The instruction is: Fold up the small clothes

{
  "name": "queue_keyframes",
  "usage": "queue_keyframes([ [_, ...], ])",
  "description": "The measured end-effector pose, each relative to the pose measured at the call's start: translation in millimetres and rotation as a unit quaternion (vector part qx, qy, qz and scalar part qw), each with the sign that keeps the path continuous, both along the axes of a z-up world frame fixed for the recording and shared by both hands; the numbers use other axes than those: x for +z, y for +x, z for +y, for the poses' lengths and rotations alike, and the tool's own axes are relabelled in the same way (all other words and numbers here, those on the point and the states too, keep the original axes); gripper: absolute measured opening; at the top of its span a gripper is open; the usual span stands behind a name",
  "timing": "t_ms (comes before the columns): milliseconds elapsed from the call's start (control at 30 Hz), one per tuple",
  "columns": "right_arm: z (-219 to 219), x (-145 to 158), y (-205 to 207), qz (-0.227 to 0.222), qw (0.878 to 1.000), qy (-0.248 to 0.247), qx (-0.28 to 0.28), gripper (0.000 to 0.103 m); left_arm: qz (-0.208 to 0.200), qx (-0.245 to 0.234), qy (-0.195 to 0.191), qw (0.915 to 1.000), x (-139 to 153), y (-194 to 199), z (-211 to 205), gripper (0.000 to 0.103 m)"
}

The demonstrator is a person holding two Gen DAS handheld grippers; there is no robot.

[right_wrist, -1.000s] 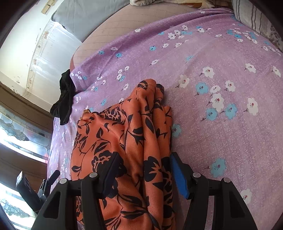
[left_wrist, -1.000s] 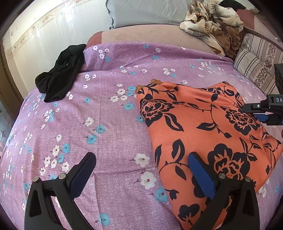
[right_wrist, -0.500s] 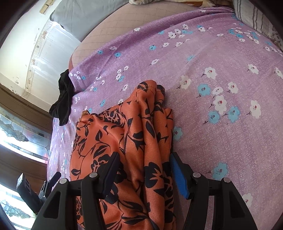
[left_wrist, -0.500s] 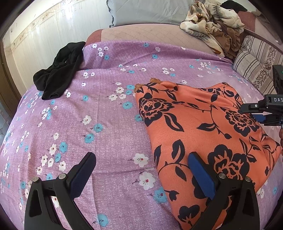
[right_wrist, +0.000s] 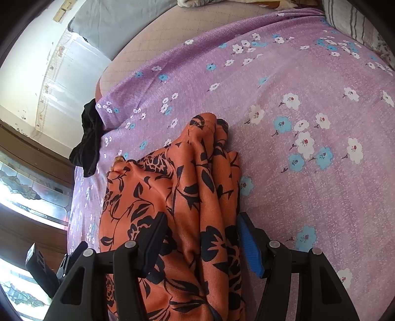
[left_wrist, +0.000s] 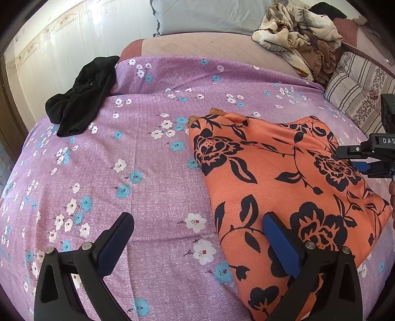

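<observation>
An orange garment with black flowers [left_wrist: 271,172] lies on the purple flowered sheet [left_wrist: 148,160]. My left gripper [left_wrist: 197,237] is open wide at its near left edge. One finger [left_wrist: 279,242] is over the orange cloth and the other over bare sheet. In the right wrist view the same garment [right_wrist: 172,192] runs in bunched folds between the pads of my right gripper [right_wrist: 201,244]. The folds fill the gap and both pads touch them. The right gripper [left_wrist: 363,165] also shows at the garment's right side, and the left gripper [right_wrist: 74,256] at the lower left.
A crumpled black garment [left_wrist: 81,98] lies at the sheet's far left corner, near the wall. A heap of beige patterned clothes [left_wrist: 296,37] sits at the back right beside a striped pillow [left_wrist: 358,93]. A grey pillow [left_wrist: 209,14] lies at the head of the bed.
</observation>
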State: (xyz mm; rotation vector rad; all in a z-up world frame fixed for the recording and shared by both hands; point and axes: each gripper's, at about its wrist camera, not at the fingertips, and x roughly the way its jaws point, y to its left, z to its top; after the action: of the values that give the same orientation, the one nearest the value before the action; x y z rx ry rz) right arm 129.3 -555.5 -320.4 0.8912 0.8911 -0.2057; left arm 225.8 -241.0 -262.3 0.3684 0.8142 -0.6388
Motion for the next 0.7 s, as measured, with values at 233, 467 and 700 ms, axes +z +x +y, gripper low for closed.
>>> queue_keyframes([
  [233, 0, -3, 0, 0.003, 1.000, 0.007, 0.001, 0.063, 0.001, 0.000, -0.002, 1.0000, 0, 0, 1, 0.103],
  [467, 3, -2, 1, 0.001, 1.000, -0.001, 0.003, 0.063, 0.003, 0.000, -0.002, 1.0000, -1, 0, 0, 0.103],
  [700, 3, 28, -11, -0.062, 0.996, -0.059, -0.026, 0.063, -0.004, 0.000, 0.004, 1.0000, 2, -1, -1, 0.103],
])
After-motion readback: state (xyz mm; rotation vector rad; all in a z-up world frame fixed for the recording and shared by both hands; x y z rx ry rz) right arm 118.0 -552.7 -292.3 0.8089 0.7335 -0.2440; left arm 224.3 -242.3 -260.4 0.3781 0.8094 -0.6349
